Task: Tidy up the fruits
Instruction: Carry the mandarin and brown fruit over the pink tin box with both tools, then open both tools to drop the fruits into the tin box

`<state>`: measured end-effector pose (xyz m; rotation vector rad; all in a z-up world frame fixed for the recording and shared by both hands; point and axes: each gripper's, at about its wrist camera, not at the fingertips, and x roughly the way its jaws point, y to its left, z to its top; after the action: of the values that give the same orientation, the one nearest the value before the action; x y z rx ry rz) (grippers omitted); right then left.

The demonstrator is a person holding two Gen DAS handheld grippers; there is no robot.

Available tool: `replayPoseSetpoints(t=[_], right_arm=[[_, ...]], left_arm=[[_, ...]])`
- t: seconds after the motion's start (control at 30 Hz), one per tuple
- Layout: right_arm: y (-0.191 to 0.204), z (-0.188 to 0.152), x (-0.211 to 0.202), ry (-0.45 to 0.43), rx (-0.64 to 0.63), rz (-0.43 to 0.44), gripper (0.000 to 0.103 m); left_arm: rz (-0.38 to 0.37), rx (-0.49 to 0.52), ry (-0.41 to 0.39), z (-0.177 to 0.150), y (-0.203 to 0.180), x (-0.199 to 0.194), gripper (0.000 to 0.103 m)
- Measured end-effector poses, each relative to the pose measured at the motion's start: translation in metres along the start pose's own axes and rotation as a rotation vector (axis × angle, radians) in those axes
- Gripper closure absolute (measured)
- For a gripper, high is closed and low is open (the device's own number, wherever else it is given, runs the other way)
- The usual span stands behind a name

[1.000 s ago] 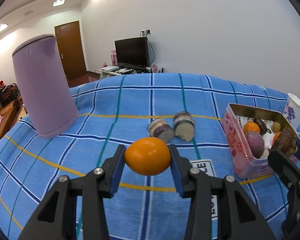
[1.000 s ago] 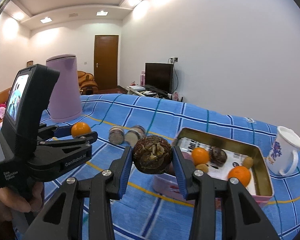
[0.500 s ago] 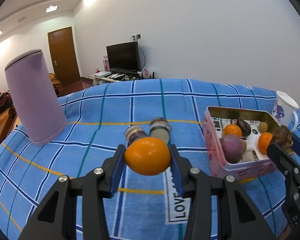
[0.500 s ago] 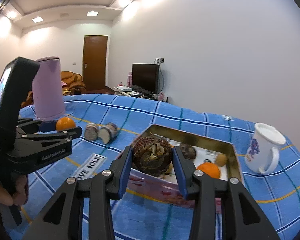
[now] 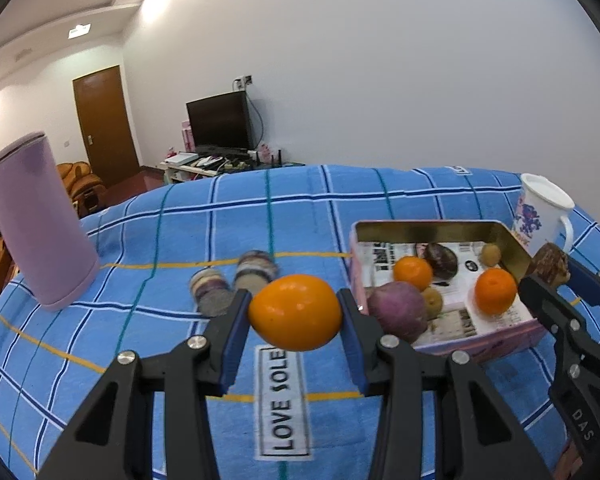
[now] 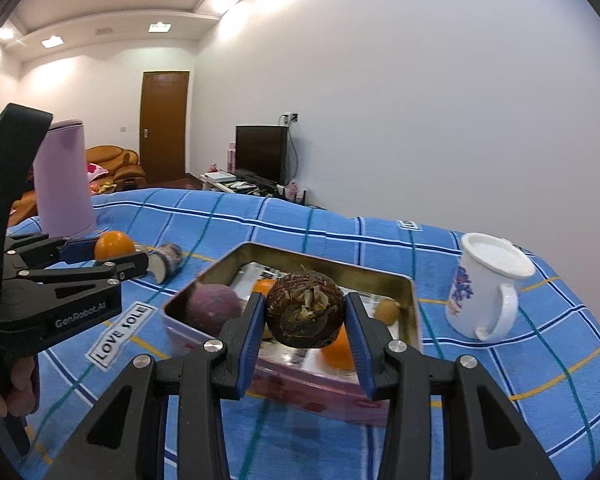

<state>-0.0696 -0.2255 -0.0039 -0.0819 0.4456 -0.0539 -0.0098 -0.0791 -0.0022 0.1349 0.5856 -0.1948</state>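
Carry step. Left gripper (image 5: 295, 312) clamps round orange fruit (image 5: 295, 312); right gripper (image 6: 305, 310) clamps brown scaly fruit (image 6: 305, 310) over rectangular pink metal tin (image 6: 332, 392). Next: lower, release inside.

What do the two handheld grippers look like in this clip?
Both are matte black plastic with silver screw heads and blue ribbed pads on the fingers. The left gripper carries white "GenRobot.AI" lettering on its side; the right gripper shows white letters "DAS" in the left wrist view.

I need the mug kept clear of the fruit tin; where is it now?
The white mug stands on the blue checked cloth just right of the tin, apart from it, handle facing the camera in the right wrist view.
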Motion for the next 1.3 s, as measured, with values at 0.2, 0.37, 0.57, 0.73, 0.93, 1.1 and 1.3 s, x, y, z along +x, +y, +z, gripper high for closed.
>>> replayPoseSetpoints(t=[0.2,0.37,0.57,0.73,0.93,1.1,1.3], right_arm=[[-0.022,-0.001,0.004,0.025,0.041,-0.032,0.061],[-0.039,-0.003,0.008,0.054,0.086,-0.058,0.061],[-0.049,0.006,0.023,0.106,0.075,-0.084,0.061],[-0.055,0.021,0.044,0.140,0.075,-0.094,0.061],[-0.053,0.024,0.070,0.159,0.078,-0.127,0.061],[-0.056,0.022,0.083,0.169,0.116,-0.117,0.061],[-0.055,0.022,0.093,0.188,0.110,-0.109,0.061]], left_arm=[[-0.037,0.021,-0.004,0.009,-0.021,0.005,0.058],[-0.088,0.030,0.001,0.019,-0.038,0.013,0.058],[-0.121,0.052,0.018,0.027,-0.061,0.028,0.058],[-0.132,0.039,0.039,0.032,-0.072,0.043,0.058],[-0.125,0.027,0.067,0.033,-0.075,0.058,0.058],[-0.109,0.040,0.067,0.032,-0.081,0.065,0.058],[-0.105,0.054,0.079,0.026,-0.087,0.071,0.058]])
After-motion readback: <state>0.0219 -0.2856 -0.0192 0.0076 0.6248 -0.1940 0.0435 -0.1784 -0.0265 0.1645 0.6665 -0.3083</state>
